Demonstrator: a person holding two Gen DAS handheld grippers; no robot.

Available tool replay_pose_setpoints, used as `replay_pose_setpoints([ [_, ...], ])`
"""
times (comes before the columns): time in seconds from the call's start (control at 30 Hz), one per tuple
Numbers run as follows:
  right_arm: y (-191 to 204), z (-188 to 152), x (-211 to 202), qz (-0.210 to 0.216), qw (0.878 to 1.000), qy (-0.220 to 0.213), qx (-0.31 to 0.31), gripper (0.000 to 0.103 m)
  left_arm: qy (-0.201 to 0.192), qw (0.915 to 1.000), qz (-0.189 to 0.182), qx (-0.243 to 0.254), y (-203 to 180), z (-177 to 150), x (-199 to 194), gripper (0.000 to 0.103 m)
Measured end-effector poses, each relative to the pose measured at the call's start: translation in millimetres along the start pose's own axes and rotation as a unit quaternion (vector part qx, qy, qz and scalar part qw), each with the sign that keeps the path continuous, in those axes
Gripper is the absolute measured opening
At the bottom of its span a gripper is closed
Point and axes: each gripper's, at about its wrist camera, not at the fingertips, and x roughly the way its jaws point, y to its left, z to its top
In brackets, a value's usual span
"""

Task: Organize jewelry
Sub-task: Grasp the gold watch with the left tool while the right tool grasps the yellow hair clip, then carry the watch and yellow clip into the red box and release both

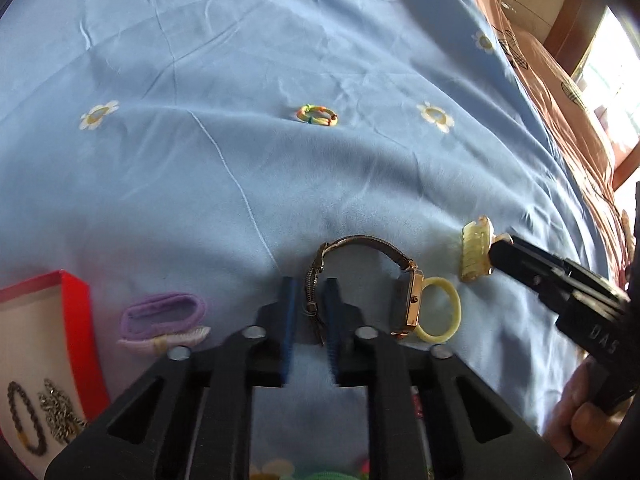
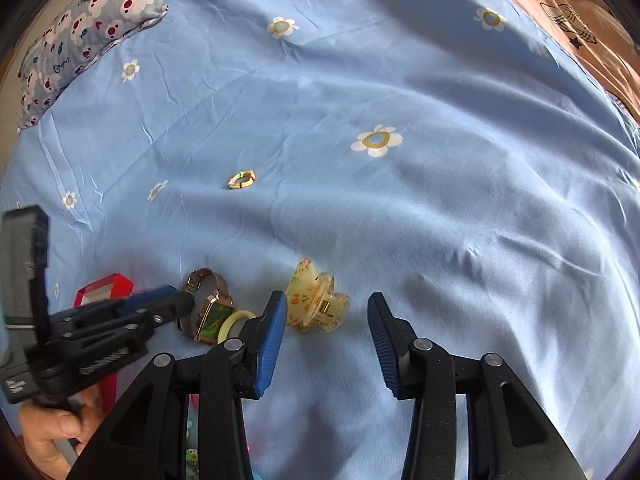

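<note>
Low in the left wrist view, the left gripper [image 1: 310,312] has its blue pads close together on either side of the strap of a watch [image 1: 406,304]; the gap is narrow, but whether the pads actually pinch the strap is not clear from here. The watch stands on edge on the blue flowered bedsheet [image 1: 200,160], its gold-rimmed square face turned to the right of the frame. A pale yellow ring [image 1: 438,308] lies touching the watch case on that side.

At the lower left of that frame sits a red-walled box [image 1: 76,320] with a white floor, holding a dark beaded bracelet [image 1: 26,420] and a metal chain [image 1: 60,412]. Just right of the box lies a purple hair tie [image 1: 164,314].

In the right wrist view the right gripper [image 2: 328,336] is spread wide and holds nothing. A yellowish floral hair claw [image 2: 316,300] lies just beyond its fingertips, nearer the left finger.

Farther up the sheet, well apart from the rest, rests a small multicoloured ring [image 1: 317,115]. At the upper left of the right wrist frame lies a bear-print pillow [image 2: 88,32].
</note>
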Motion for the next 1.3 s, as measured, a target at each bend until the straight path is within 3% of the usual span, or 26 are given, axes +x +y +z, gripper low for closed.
replay_pose_setpoints([
  [0.07, 1, 0, -3, 0.002, 1.000, -0.005, -0.004, 0.012, -0.006, 1.0000, 0.000, 0.004, -1, -2, -2, 0.005],
  [0.17, 3, 0, -6, 0.001, 1.000, -0.009, -0.011, 0.007, -0.009, 0.9999, -0.008, 0.002, -1, -4, -5, 0.005],
  [0.6, 21, -6, -36, 0.025, 0.999, -0.034, -0.027, 0.004, -0.047, 0.9975, -0.040, -0.033, 9, -18, -54, 0.004],
  [1.3, 113, -40, -44, 0.114, 0.989, -0.005, -0.091, 0.004, -0.090, 0.9895, -0.002, -0.113, 82, -95, -130, 0.004],
])
